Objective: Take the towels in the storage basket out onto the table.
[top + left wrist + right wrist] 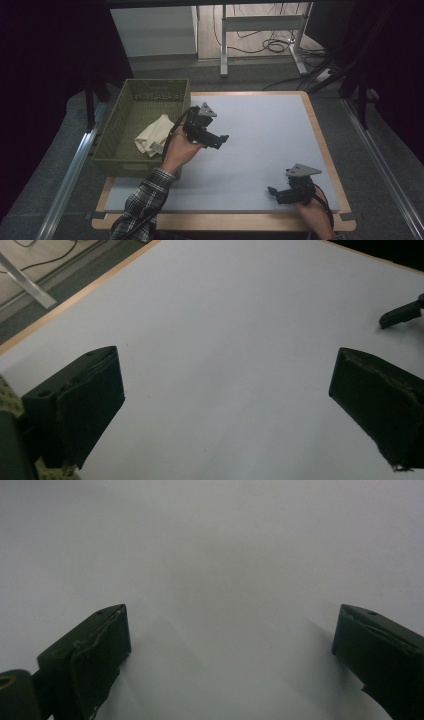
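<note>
A cloth [154, 136] lay in the green basket [116, 156] at the table's left. Just right of it, the left gripper [220, 141] hovered empty, jaws spread. Well apart, the right gripper [274, 192] rested, jaws also spread.

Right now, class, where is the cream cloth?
In the high view, the cream cloth lies crumpled inside the green basket at the table's left, beside the left gripper.

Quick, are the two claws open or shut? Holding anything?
Left claw: open, holding nothing, over the pale grey table mat.
Right claw: open, holding nothing.
</note>
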A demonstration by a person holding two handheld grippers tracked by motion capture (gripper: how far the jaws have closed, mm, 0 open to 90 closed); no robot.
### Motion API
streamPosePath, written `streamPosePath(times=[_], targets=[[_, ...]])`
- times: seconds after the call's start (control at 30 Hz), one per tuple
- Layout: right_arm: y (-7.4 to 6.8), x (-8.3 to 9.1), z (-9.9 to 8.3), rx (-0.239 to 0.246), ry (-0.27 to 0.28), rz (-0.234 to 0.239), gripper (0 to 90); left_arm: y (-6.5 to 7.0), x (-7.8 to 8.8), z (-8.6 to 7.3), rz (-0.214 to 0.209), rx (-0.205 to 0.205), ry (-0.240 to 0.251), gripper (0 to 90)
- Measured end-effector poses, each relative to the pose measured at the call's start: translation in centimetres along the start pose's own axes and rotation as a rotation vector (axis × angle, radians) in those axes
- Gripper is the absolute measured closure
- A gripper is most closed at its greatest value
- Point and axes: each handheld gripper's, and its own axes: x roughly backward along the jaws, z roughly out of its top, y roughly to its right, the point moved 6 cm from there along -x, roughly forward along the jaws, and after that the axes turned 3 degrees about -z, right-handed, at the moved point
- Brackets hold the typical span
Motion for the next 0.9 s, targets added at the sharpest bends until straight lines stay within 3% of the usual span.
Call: streamPosePath(times=[0.43, 0.9], targets=[[0.0, 0.0, 0.0, 0.0, 0.0, 0.0, 2.2, -3.2, 1.9, 0.2, 0.064, 0.019, -0.003, 0.8], [0.0, 0.0, 0.0, 0.0, 0.0, 0.0, 2.2, -8.6, 5.2, -2.1, 0.167, 0.144, -0.003, 0.7]])
